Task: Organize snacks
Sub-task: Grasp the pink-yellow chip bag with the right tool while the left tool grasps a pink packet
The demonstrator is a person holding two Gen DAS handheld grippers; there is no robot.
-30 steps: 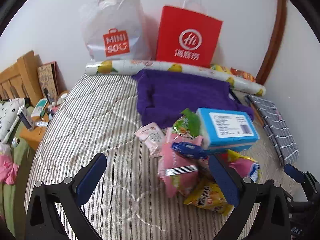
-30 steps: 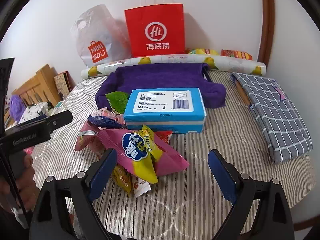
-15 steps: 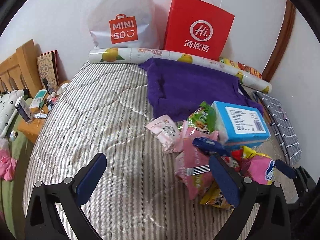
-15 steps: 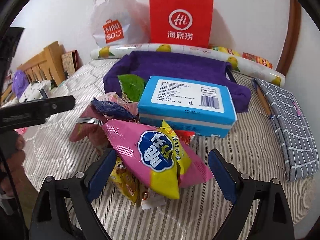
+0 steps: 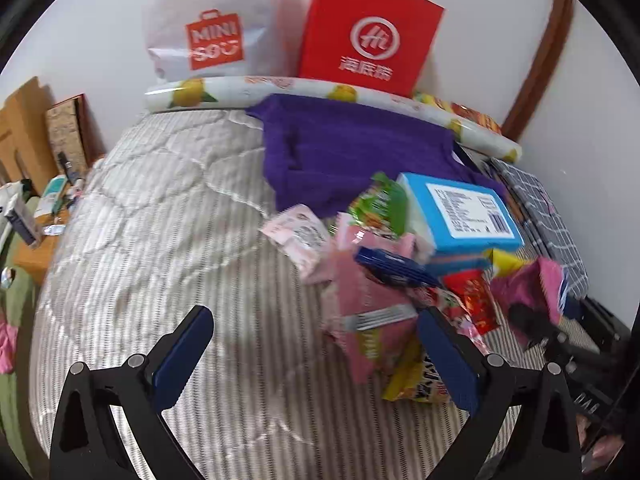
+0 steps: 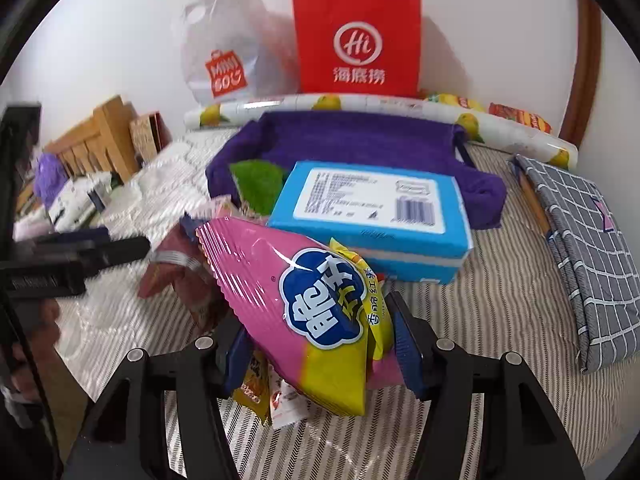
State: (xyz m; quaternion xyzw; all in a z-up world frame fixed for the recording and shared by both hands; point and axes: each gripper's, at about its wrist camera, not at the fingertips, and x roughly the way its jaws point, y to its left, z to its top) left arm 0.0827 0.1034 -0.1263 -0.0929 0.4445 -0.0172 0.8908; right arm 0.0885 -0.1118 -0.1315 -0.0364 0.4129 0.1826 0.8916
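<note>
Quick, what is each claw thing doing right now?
Left gripper: open, holding nothing.
Right gripper: closed on the pink snack bag.

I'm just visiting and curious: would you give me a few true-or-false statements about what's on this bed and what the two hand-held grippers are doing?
1. The right hand-held gripper is closed on the pink snack bag. True.
2. The left hand-held gripper holds a snack. False: it is open and holds nothing.
3. The blue box lies on the snack pile. True.
4. The red paper bag lies flat. False: it stands upright against the wall.

Pink-yellow snack bag (image 6: 312,312) atop snack pile (image 5: 384,280)
</note>
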